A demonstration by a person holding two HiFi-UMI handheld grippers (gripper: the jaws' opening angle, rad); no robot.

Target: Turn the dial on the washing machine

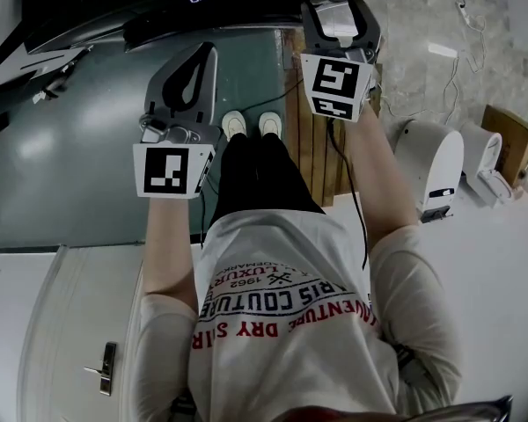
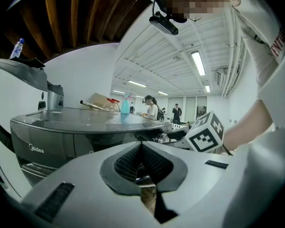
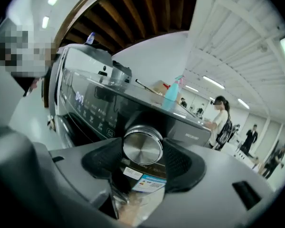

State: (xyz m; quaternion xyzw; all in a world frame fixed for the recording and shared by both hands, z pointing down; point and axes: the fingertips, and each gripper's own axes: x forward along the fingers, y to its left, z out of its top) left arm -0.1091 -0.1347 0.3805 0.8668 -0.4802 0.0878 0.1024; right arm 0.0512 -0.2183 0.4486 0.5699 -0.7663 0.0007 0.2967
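Note:
The washing machine [image 3: 88,109] has a dark control panel with lit symbols and a round silver dial [image 3: 142,146]. My right gripper [image 3: 142,148] is at the dial, which sits between its two black pads [image 3: 180,163]. The pads stand close beside the dial's rim and look open. From the head view, the right gripper [image 1: 331,0] reaches up to the machine's front edge [image 1: 185,11]. My left gripper [image 1: 202,60] hangs lower, away from the panel. Its jaws meet at the tips with nothing between them. In the left gripper view, the left gripper [image 2: 141,147] points at the machine's side [image 2: 61,144].
A spray bottle [image 3: 172,93] and a box stand on the machine's top. A wooden pallet [image 1: 308,139] lies by the person's feet. White appliances [image 1: 431,165] and a cardboard box [image 1: 510,134] stand to the right. People stand in the far background [image 3: 221,115].

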